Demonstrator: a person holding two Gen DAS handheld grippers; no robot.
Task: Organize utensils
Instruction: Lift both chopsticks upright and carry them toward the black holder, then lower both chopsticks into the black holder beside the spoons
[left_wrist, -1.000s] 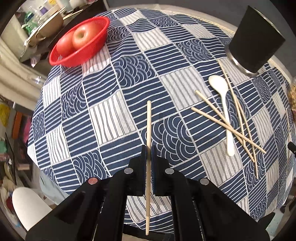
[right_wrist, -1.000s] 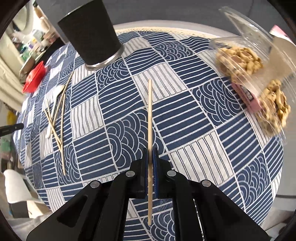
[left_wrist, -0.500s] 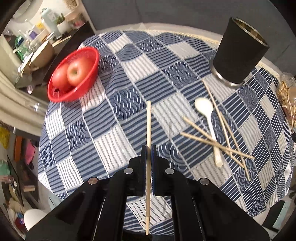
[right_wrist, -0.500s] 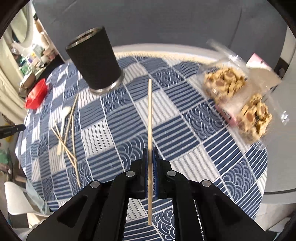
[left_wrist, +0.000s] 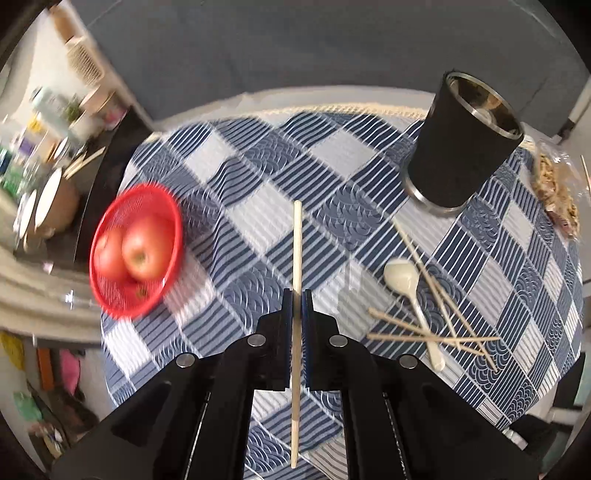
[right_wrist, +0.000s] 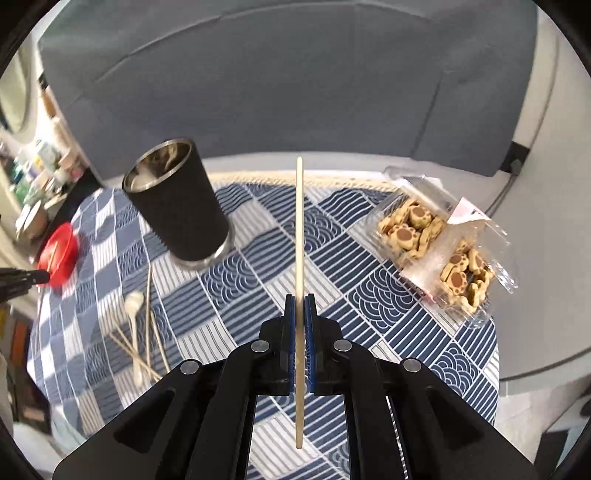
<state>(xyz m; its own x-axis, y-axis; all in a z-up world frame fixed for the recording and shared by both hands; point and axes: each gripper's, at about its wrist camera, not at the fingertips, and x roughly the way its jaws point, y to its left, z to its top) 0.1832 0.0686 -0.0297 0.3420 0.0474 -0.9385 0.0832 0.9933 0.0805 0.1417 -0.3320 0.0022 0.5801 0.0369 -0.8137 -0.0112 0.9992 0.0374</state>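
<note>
A: Left gripper (left_wrist: 296, 295) clamped on a chopstick (left_wrist: 296, 236), right gripper (right_wrist: 300, 300) clamped on another chopstick (right_wrist: 299, 229). Both above the table (left_wrist: 236, 206), holder cup (left_wrist: 461, 144) nearby.

B: Prob. light, stiff, thin wood. Gripped approx. mid-shaft, fine. More sticks (left_wrist: 436, 332) w/ spoon (left_wrist: 402, 277) flat on cloth.

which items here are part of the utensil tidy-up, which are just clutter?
Job: chopstick in left tongs; chopstick in right tongs; loose chopsticks; white spoon; black holder cup.
Clutter: red basket of apples; cookie pack.
</note>
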